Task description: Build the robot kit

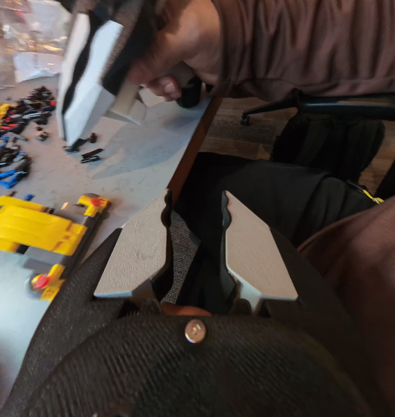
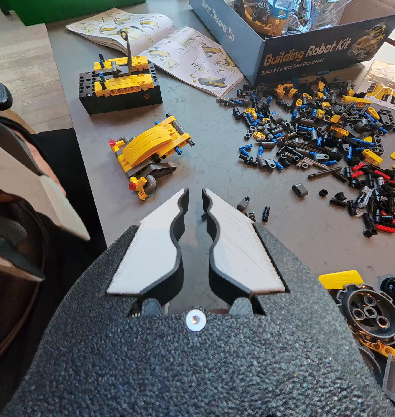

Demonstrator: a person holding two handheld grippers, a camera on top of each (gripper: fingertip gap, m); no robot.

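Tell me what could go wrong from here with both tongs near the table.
1. The left tongs hang open past the grey table's edge, over the person's lap; swinging back could knock the yellow-and-grey built brick assembly lying near that edge.
2. The right tongs hover nearly closed over small loose black pins; a low sweep might scatter them.
3. The left wrist view is blurred, so aiming is unreliable.

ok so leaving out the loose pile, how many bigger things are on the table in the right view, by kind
Built yellow pieces: 2, the black block with yellow beams and the yellow curved build
Open booklet: 1
Box: 1
Black geared wheel: 1
Total: 5, counting only what shows clearly; the right edge is cut off.
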